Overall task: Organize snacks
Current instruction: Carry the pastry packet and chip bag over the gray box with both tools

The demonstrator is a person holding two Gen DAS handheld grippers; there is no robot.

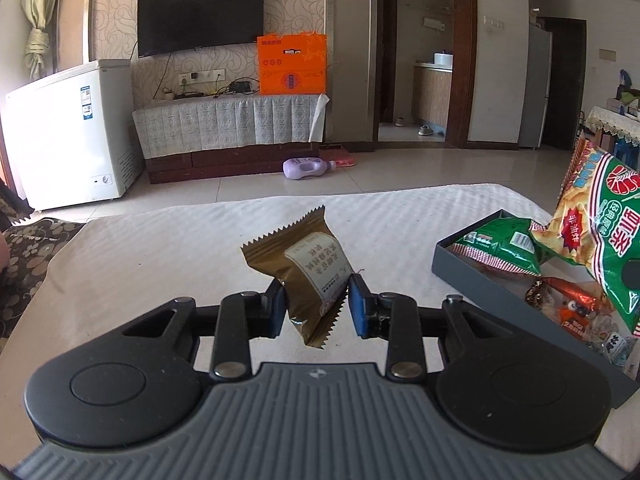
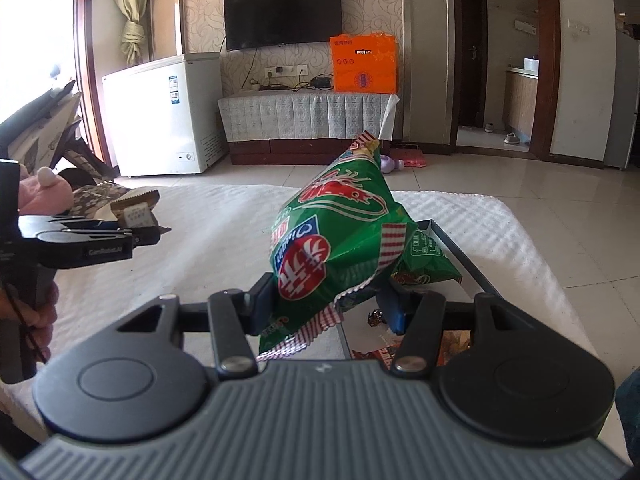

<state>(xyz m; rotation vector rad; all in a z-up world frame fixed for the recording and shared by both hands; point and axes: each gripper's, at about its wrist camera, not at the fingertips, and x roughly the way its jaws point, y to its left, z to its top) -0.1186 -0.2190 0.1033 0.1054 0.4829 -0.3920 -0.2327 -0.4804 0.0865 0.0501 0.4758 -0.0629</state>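
Observation:
My left gripper (image 1: pixel 318 300) is shut on a small gold-brown snack packet (image 1: pixel 304 272) with a white label, held up above the white-covered table (image 1: pixel 180 248). In the right wrist view that same left gripper (image 2: pixel 154 234) shows at the far left with the gold packet (image 2: pixel 134 208) in it. My right gripper (image 2: pixel 330 304) is shut on a large green shrimp-chip bag (image 2: pixel 340 240), lifted over a shallow grey box (image 2: pixel 468 264). In the left wrist view the green bag (image 1: pixel 604 216) hangs at the right above the grey box (image 1: pixel 472 276), which holds another green bag (image 1: pixel 500 244) and several small wrapped snacks.
Beyond the table's far edge lies tiled floor with a purple bottle (image 1: pixel 306 168). A white chest freezer (image 1: pixel 68 132) stands at the left, a covered TV cabinet (image 1: pixel 232 120) with an orange box (image 1: pixel 292 65) behind. A person's hand (image 2: pixel 40 312) holds the left gripper's handle.

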